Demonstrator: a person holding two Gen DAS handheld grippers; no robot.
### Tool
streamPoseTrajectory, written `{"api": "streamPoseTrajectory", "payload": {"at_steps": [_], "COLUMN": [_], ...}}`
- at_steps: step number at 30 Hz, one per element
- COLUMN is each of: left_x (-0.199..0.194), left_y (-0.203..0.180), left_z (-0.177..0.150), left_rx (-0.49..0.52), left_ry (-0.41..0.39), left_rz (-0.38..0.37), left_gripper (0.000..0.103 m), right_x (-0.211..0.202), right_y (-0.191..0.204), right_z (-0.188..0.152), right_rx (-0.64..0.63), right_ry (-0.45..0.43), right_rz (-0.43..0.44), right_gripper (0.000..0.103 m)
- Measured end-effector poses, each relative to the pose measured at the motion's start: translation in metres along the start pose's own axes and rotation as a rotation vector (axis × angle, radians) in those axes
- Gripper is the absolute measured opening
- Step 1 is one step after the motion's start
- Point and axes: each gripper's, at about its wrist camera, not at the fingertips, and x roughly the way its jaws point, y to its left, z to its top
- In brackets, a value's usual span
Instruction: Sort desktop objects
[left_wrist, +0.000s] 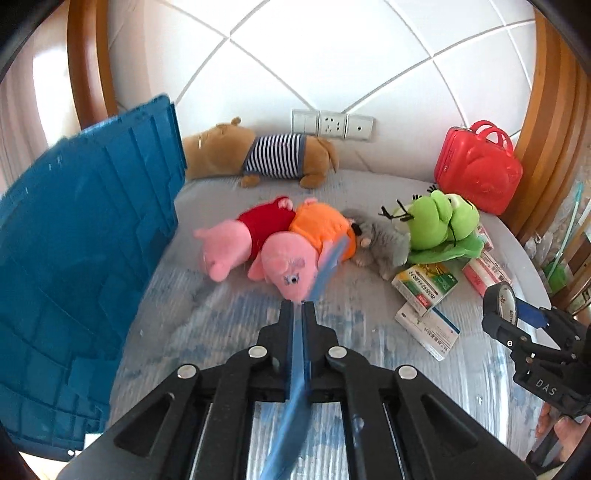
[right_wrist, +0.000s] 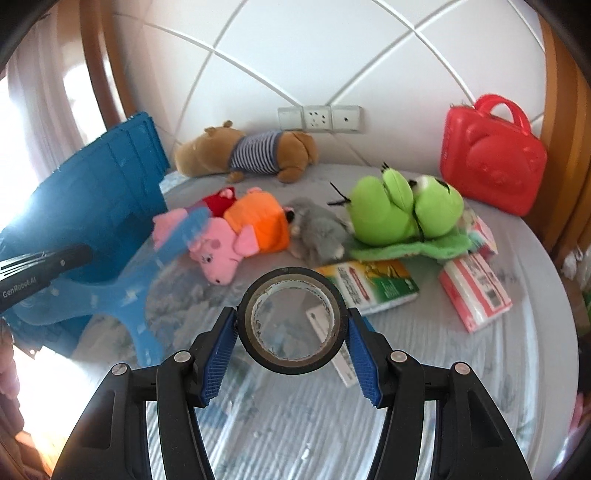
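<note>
Left gripper (left_wrist: 297, 303) clamped flat blue plastic piece (right_wrist: 122, 295), possibly hanger; right gripper (right_wrist: 291, 326) gripped tape roll (right_wrist: 291, 325). Plush toys (left_wrist: 280, 251), boxes (left_wrist: 424, 286) beyond fingers unsorted.

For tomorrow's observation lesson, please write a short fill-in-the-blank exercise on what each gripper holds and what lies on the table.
1. The right gripper is shut on a roll of ____ tape.
2. The left gripper clamps a thin flat ____ plastic piece.
3. The striped-shirt brown plush lies just below the wall ____.
4. The red case stands behind a ____ frog plush.

Missing words: black; blue; sockets; green
</note>
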Motion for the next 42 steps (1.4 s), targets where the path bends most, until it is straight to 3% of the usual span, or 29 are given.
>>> {"api": "streamPoseTrajectory", "payload": {"at_steps": [5, 6, 8, 10, 12, 13, 21, 22, 23, 25, 27, 32, 36, 42], "left_x": [0.010, 0.016, 0.023, 0.025, 0.031, 0.033, 0.054, 0.055, 0.055, 0.053, 0.050, 0.018, -0.011, -0.045], "left_y": [-0.006, -0.009, -0.016, -0.025, -0.033, -0.036, -0.047, -0.046, -0.045, -0.041, -0.039, -0.033, -0.027, -0.015], "left_z": [-0.005, -0.008, -0.015, -0.021, -0.029, -0.033, -0.074, -0.078, -0.082, -0.088, -0.089, -0.078, -0.062, -0.037], "left_rx": [0.041, 0.053, 0.082, 0.115, 0.130, 0.138, 0.236, 0.243, 0.242, 0.234, 0.235, 0.248, 0.248, 0.217], "left_ry": [0.037, 0.051, 0.058, 0.044, 0.068, 0.080, 0.190, 0.198, 0.204, 0.234, 0.235, 0.149, 0.093, 0.033], "left_rz": [-0.014, -0.015, -0.009, 0.004, -0.018, -0.029, -0.033, -0.040, -0.056, -0.130, -0.134, -0.143, -0.163, -0.167], "left_gripper": [0.005, 0.008, 0.026, 0.079, 0.094, 0.094, 0.094, 0.090, 0.081, 0.032, 0.032, 0.032, 0.021, 0.018], "right_x": [0.003, 0.005, 0.009, 0.013, 0.014, 0.015, -0.005, -0.008, -0.010, -0.015, -0.019, -0.032, -0.048, -0.063], "right_y": [0.001, 0.000, -0.003, -0.009, -0.016, -0.020, -0.034, -0.033, -0.031, -0.027, -0.020, 0.003, 0.023, 0.043], "right_z": [0.002, 0.000, -0.004, -0.010, -0.017, -0.020, -0.053, -0.057, -0.061, -0.068, -0.072, -0.076, -0.066, -0.042], "right_rx": [0.002, 0.004, 0.015, 0.032, 0.054, 0.065, 0.152, 0.160, 0.167, 0.179, 0.186, 0.177, 0.151, 0.083], "right_ry": [0.004, 0.011, 0.027, 0.049, 0.068, 0.077, 0.091, 0.091, 0.093, 0.095, 0.094, 0.074, 0.034, -0.009], "right_rz": [0.014, 0.014, 0.012, 0.001, -0.009, -0.014, -0.081, -0.089, -0.097, -0.108, -0.112, -0.111, -0.098, -0.050], "right_gripper": [0.058, 0.058, 0.058, 0.058, 0.058, 0.058, 0.058, 0.058, 0.058, 0.058, 0.058, 0.058, 0.058, 0.058]}}
